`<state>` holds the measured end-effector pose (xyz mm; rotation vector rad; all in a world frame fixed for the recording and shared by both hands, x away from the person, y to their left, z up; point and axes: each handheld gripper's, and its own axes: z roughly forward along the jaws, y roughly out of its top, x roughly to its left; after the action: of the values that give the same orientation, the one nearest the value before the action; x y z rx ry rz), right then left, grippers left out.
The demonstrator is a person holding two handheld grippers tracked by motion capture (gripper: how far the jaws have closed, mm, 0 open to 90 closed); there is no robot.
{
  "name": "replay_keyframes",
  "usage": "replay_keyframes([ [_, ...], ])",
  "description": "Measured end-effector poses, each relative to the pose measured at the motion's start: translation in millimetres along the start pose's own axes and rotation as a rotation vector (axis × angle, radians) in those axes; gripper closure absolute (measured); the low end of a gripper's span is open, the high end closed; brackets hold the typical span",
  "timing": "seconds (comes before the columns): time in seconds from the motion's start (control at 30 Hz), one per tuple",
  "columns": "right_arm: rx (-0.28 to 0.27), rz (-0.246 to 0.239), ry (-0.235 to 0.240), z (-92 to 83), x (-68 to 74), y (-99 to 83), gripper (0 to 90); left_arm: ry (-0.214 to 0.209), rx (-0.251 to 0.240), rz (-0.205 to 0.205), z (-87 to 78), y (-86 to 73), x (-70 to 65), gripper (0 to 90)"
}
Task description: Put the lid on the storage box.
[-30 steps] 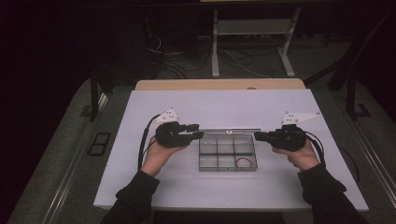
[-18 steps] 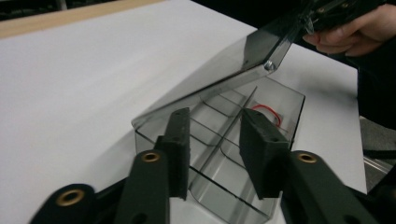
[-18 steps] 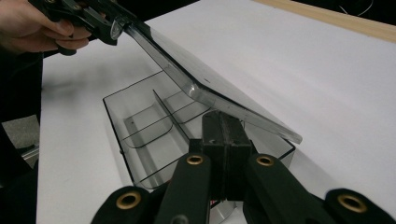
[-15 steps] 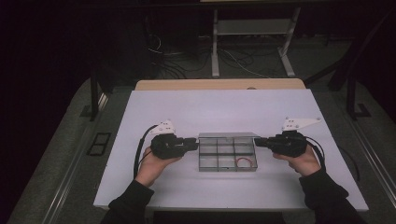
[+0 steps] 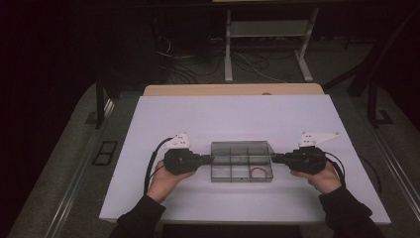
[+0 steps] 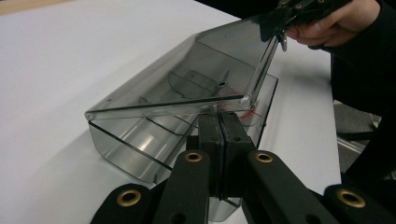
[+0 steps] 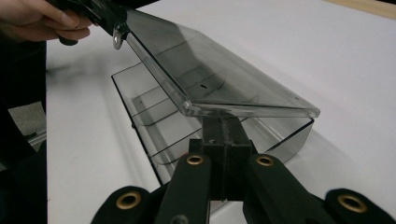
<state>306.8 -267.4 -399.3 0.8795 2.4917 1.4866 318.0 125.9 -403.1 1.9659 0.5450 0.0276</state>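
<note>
Jaws of the left gripper [image 6: 219, 140] had just been closing, and in the left gripper view they stood pinched on the near corner of the clear lid [image 6: 187, 79], the thin pane caught between the pads. The right gripper [image 7: 224, 140] was likewise clamped on the lid's edge at the opposite end in its own view, pads together with only the plastic between them.

In the high view the compartment box [image 5: 241, 161] sat just below the middle of the frame on the white desk [image 5: 237, 119], with the left gripper [image 5: 205, 159] touching its left end and the right gripper [image 5: 276, 158] its right end. The lid was raised at a slant over the tray, apparently hinged along the far long side. A red loop, perhaps a rubber band [image 5: 260, 172], lay in the lower right compartment.

This lid looked light, stiff and smooth, so it would probably slip under a shallow pinch and flex or crack if the two ends were moved unevenly. Holding was best at the free front edge near both corners, as taken, with both hands swinging together. The tray seemed light enough to lift or skid along with the lid.
</note>
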Motion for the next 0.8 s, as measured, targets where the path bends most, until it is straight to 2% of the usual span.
replay_keyframes([
  [0.4,0.03,-0.001,-0.005,-0.2,6.8,-14.0,89.2,0.004,0.046,0.017,1.3,-11.5,-5.5,88.6],
  [0.8,0.092,-0.022,-0.029,6.6,12.8,-25.9,89.1,0.011,0.109,0.032,6.0,-23.2,-9.7,88.7],
])
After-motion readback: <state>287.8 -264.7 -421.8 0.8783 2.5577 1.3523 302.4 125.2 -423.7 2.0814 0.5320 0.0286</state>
